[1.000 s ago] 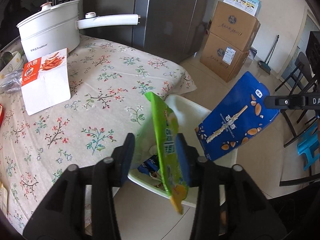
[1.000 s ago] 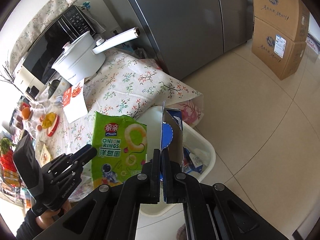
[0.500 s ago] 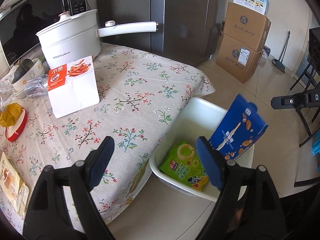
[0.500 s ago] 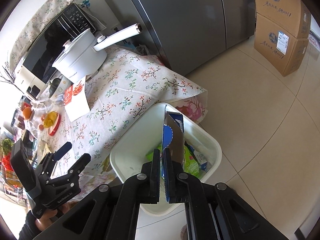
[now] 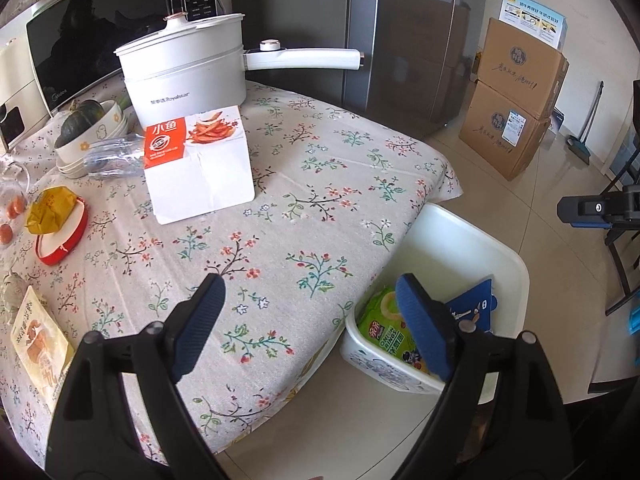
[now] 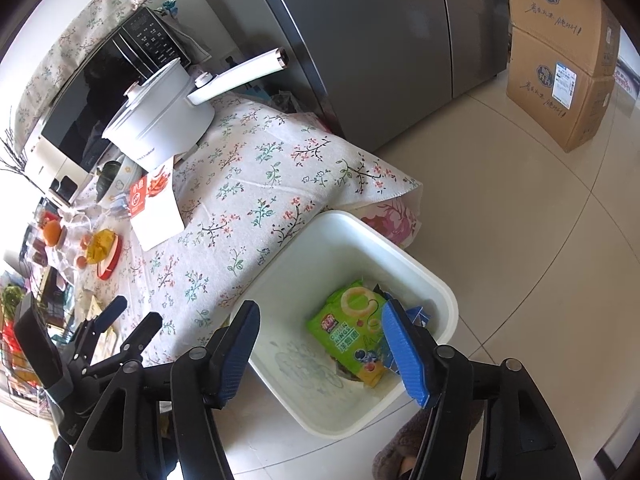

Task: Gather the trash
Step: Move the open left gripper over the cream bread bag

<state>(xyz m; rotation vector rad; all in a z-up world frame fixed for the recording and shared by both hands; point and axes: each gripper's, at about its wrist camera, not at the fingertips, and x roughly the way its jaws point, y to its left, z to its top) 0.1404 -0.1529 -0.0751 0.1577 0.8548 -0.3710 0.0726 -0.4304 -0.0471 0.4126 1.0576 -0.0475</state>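
- Since half a second ago, the right gripper [image 6: 326, 354] has let go of the blue snack bag [image 5: 474, 308], which now lies in the white bin [image 6: 416, 266] rather than hanging pinched above it.
- Both of its blue-padded fingers [image 6: 404, 356] stand spread wide apart with nothing between them, above the near part of the bin.
- Green onion-ring bag [image 6: 352, 328] lies flat on the bin's floor, printed side up, with the blue bag just beside it and partly hidden behind the right gripper's finger in the right wrist view.
- In the left wrist view the blue bag leans against the bin's inner wall, touching the green bag's edge.
- Left gripper [image 5: 316, 328] is released too, its fingers far apart and empty; one pad [image 5: 198, 322] sits over the floral tablecloth [image 5: 304, 200], the other over the bin's near corner.
- That bin stands on the tiled floor [image 6: 520, 216], pushed up against the hanging edge of the tablecloth.
- On the table, a white-and-orange snack pouch [image 5: 200, 164] stands upright in front of a white electric pot [image 5: 184, 68] with a long handle.
- Further left sit a crushed clear bottle [image 5: 114, 156], stacked bowls holding a dark squash [image 5: 80, 124], and a red-rimmed dish [image 5: 66, 236] with a yellow wrapper [image 5: 50, 208] on it.
- Another printed packet [image 5: 38, 340] lies flat at the table's near left edge.
- Two stacked cardboard boxes [image 5: 516, 96] stand on the floor beside the grey refrigerator [image 5: 404, 32].
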